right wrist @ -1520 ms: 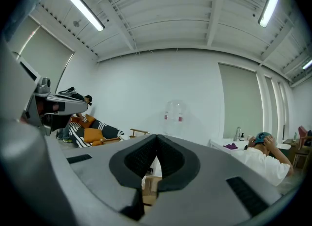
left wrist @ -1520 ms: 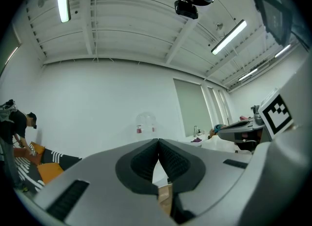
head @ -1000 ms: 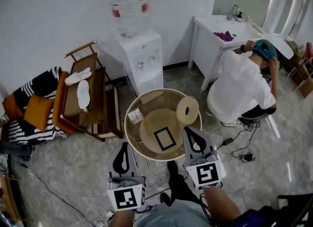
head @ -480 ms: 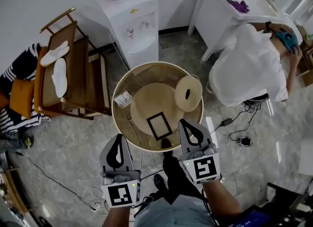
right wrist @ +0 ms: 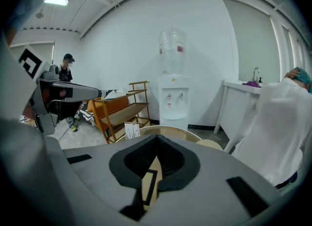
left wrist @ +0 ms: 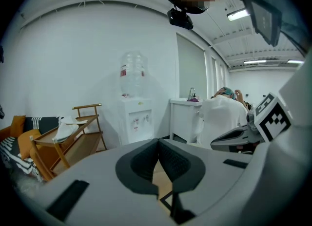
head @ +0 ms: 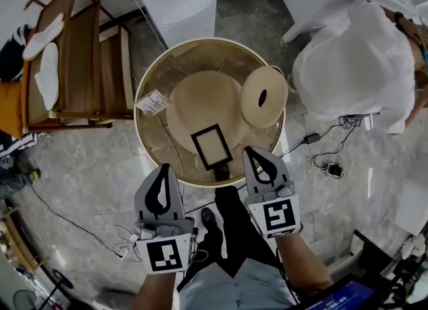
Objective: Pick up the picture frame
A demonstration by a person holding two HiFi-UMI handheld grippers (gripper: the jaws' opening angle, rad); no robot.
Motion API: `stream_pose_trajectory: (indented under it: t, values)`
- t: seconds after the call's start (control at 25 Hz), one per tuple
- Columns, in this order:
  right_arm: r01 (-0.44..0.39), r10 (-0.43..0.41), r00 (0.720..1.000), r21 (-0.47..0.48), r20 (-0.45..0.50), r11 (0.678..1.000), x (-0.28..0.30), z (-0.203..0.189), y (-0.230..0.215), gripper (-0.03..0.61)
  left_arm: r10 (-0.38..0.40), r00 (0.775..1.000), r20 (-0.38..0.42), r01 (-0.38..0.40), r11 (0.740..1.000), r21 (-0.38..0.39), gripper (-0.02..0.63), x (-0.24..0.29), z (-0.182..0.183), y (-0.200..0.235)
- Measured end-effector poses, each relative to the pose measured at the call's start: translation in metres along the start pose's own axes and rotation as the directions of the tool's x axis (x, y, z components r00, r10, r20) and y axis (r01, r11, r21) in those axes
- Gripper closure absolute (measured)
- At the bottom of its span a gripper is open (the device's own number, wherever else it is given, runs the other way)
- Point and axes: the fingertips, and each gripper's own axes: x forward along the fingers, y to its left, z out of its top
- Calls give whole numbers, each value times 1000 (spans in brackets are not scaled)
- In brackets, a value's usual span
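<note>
The picture frame (head: 212, 146) lies flat on top of a straw hat (head: 194, 105), toward the near side of the round worktop (head: 158, 75). Its long axis runs away from the person, with the far end leaning a little to the left, so the two long edges face the two grippers.

The frame sits between the two grippers and slightly ahead of them. The right gripper (head: 257, 149) has its tip over the worktop, near the frame's right long edge and about level with its near half. The left gripper (head: 164, 168) is at about the worktop's rim, off the frame's near left corner. The right one looks the nearer, though not by much.

Both pairs of fingers are pressed together with nothing between them (each gripper view shows the dark pads meeting at the tip, with only a corner of the frame visible beyond).

Either gripper would probably have to spread its fingers before it could take an edge. For the right one that means moving inward, to the left across the frame's short axis.
</note>
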Motion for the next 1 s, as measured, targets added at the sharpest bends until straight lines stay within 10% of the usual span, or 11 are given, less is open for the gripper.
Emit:
stream_pose_trajectory:
  t: [1.0]
  values:
    - [-101, 106, 968, 35, -226, 994, 86, -153, 3, 555, 44, 984, -170, -58, 995, -76, 598, 68, -132, 5]
